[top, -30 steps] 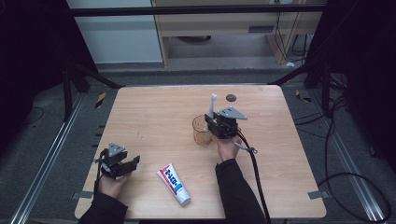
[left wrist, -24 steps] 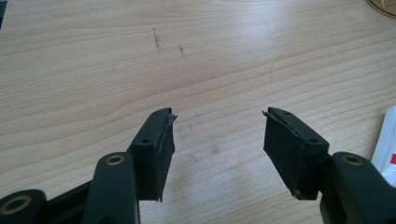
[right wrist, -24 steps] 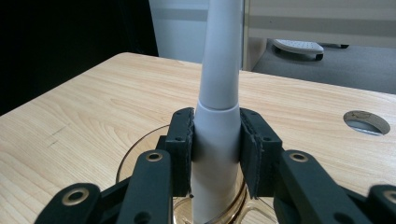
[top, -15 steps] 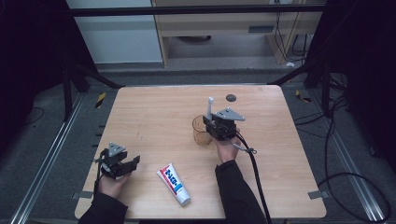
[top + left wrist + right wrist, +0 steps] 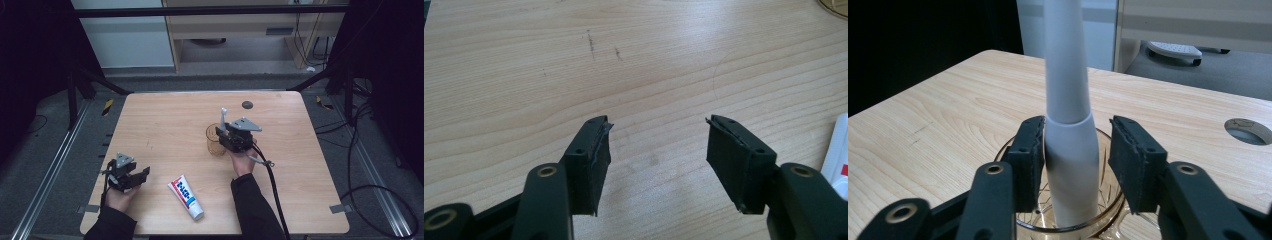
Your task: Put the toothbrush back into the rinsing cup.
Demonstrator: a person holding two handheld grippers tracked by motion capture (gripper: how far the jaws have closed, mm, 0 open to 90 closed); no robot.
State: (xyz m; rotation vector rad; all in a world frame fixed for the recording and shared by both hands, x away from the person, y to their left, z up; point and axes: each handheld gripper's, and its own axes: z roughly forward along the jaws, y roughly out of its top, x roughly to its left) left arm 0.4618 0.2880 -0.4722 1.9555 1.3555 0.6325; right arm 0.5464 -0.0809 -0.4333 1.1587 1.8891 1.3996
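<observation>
Little had shifted on the table since the earlier frame: both hands kept their places, and the one change was at the right gripper, whose jaws had just been opening around the white toothbrush handle. From above, the amber glass cup stood near the table's middle with the handle rising out of it, and the toothpaste tube lay at the near edge, right of the left gripper. The right gripper view showed a gap between the right pad and the handle, which stood upright inside the cup. The left gripper view showed its jaws spread wide over bare wood, pinching nothing.
</observation>
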